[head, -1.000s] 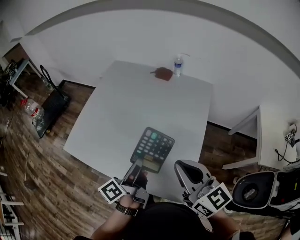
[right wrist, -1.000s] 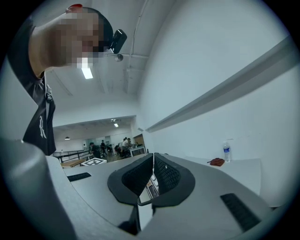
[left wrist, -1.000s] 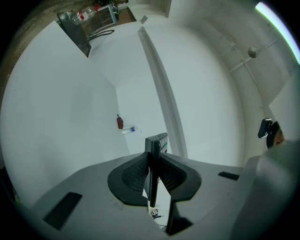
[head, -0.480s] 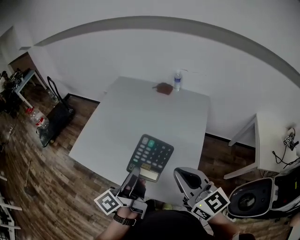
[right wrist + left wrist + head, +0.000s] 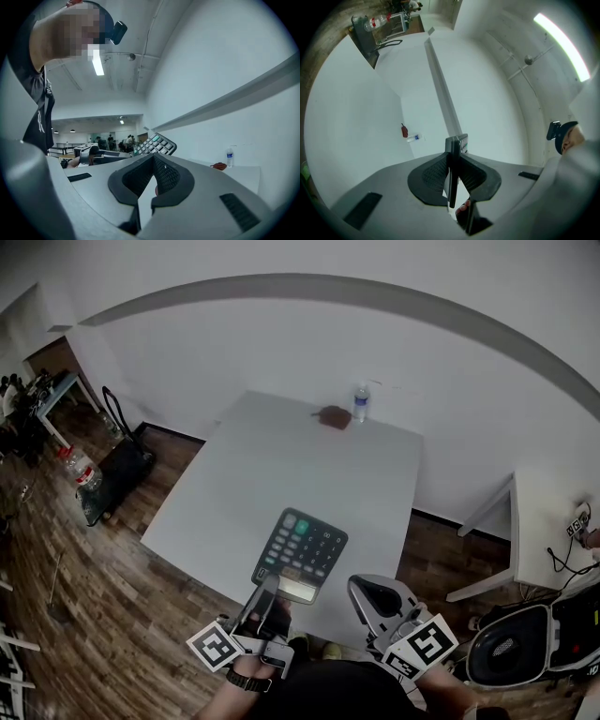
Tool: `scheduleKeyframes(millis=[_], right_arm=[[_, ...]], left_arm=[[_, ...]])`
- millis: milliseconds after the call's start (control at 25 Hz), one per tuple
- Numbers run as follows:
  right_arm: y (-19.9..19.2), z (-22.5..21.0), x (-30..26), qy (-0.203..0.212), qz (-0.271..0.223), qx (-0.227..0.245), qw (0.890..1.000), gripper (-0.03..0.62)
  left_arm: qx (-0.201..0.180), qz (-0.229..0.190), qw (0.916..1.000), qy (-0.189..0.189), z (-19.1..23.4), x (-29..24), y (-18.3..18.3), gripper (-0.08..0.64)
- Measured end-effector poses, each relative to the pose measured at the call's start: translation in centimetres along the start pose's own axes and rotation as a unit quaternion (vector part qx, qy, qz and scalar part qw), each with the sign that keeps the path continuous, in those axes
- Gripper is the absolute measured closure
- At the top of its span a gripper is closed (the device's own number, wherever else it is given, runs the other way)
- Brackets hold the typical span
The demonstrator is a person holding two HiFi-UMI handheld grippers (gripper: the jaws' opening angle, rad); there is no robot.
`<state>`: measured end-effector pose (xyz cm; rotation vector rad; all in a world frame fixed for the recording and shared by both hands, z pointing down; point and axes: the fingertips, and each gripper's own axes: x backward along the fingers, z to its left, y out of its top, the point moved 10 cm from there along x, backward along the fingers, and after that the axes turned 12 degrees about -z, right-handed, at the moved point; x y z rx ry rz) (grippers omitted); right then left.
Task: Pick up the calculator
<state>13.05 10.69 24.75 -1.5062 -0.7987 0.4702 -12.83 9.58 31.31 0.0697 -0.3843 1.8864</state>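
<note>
The dark grey calculator (image 5: 302, 554) with a green key hangs tilted above the near edge of the white table (image 5: 272, 465). My left gripper (image 5: 271, 594) is shut on its near end by the display. In the left gripper view the calculator (image 5: 453, 154) stands edge-on, pinched between the two black pads (image 5: 433, 176). To the right, my right gripper (image 5: 360, 591) hovers off the table's near edge, its pads closed together with nothing between them. From the right gripper view the calculator (image 5: 154, 143) shows to the left, beyond the shut right gripper (image 5: 153, 161).
A water bottle (image 5: 361, 402) and a small red-brown object (image 5: 331, 416) sit at the table's far edge. A black cart (image 5: 117, 460) and bottles (image 5: 80, 468) are on the wooden floor at left. A second white table (image 5: 553, 521) and a black-and-white seat (image 5: 511, 648) are at right.
My left gripper has lifted the calculator off the table and drawn it a little toward me. The right gripper has shifted slightly alongside.
</note>
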Motion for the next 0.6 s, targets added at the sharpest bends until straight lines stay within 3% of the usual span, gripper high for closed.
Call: scheduleKeyframes(millis=[360,600], right_arm=[[-0.2,-2.5,-0.9,0.005,0.001,-0.004,1.000,0.579],[-0.1,-1.0,-1.0,0.005,0.001,0.000,1.000,0.580]], left_arm=[[0.002,-0.003,1.0000,0.005,0.6,-2.4,-0.5,0.509],[0.003,-0.001,1.0000,0.000,0.3,-1.5,0.2,0.509]])
